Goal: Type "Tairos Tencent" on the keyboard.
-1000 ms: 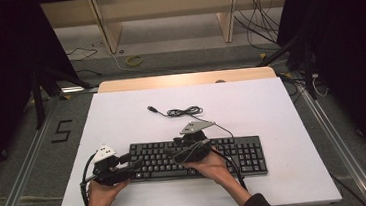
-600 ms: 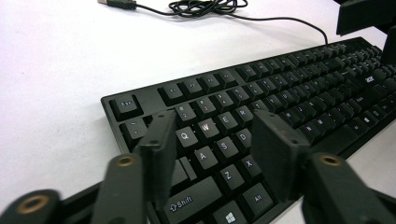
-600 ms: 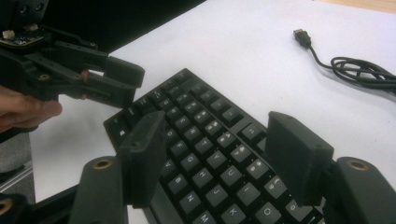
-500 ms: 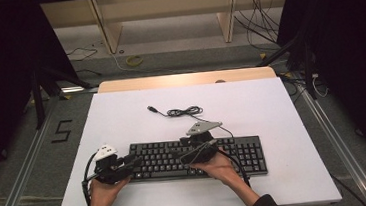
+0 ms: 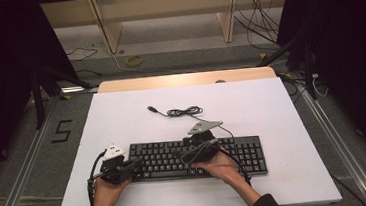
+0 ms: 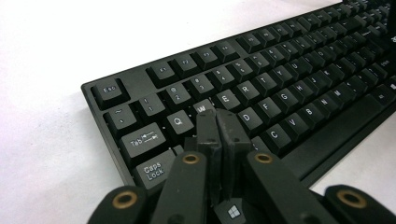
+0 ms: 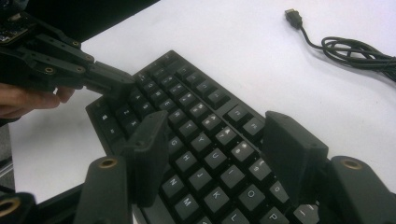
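Keyboard (image 5: 196, 157), black, full-size with number pad, lay flat near the front edge of the white table (image 5: 271, 105), long side across it. Left gripper (image 6: 215, 122) rested over the keyboard's left end, its jaws pressed together with nothing between them, having just closed, tips over the keys just below W. Right gripper (image 7: 215, 140) hung over the middle of the key field, jaws spread wide and empty, letter keys visible between them; in the high view its grey three-cornered plate (image 5: 204, 126) sat on top. A hand (image 5: 106, 192) gripped the left gripper; the other hand (image 5: 224, 165) lay partly over the keyboard's front edge.

Keyboard cable (image 5: 184, 112), black, lay in a loose coil on the table behind the keyboard, well apart from both grippers, ending in a USB plug (image 7: 293, 17).

Legible keycaps in the left gripper view: Esc (image 6: 109, 90), Tab, Caps Lock, Q, W, E, R, D, F, C, V; a Windows logo key (image 6: 232, 212) showed between the jaw arms. A "5" (image 5: 61, 130) was marked on the floor left of the table.
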`<state>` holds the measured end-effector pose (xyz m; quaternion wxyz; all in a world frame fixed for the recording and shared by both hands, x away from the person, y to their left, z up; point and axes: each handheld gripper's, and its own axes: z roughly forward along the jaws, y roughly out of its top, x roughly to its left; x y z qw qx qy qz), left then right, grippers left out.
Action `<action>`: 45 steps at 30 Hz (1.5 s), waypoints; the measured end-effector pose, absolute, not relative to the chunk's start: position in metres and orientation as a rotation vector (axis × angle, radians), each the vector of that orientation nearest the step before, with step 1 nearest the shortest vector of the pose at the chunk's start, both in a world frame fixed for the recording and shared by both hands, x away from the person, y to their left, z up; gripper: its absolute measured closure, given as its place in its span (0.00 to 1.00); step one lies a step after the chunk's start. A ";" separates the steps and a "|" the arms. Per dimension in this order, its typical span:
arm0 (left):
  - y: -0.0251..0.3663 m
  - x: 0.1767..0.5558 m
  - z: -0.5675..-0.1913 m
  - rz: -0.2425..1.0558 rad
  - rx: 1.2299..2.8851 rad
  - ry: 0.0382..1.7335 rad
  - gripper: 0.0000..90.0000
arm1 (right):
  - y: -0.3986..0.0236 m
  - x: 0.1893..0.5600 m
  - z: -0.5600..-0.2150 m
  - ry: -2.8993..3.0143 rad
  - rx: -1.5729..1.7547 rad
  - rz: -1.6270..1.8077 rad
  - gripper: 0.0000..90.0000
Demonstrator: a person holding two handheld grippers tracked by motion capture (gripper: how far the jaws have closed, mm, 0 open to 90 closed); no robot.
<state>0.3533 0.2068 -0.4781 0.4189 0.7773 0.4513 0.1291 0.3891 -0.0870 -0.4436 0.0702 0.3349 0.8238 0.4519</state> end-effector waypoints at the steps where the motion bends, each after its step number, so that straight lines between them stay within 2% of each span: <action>1: 0.206 0.354 -0.479 0.323 1.947 1.137 0.99 | -0.087 0.390 -0.444 2.476 1.007 1.358 0.46; 32: 0.201 0.360 -0.483 0.307 1.990 1.136 0.99 | -0.089 0.392 -0.447 2.483 1.028 1.336 0.48; 39: 0.202 0.357 -0.478 0.304 1.942 1.107 0.86 | -0.089 0.391 -0.447 2.485 1.022 1.337 0.49; 45: 0.203 0.355 -0.475 0.304 1.908 1.081 0.70 | -0.089 0.392 -0.448 2.490 1.021 1.336 0.52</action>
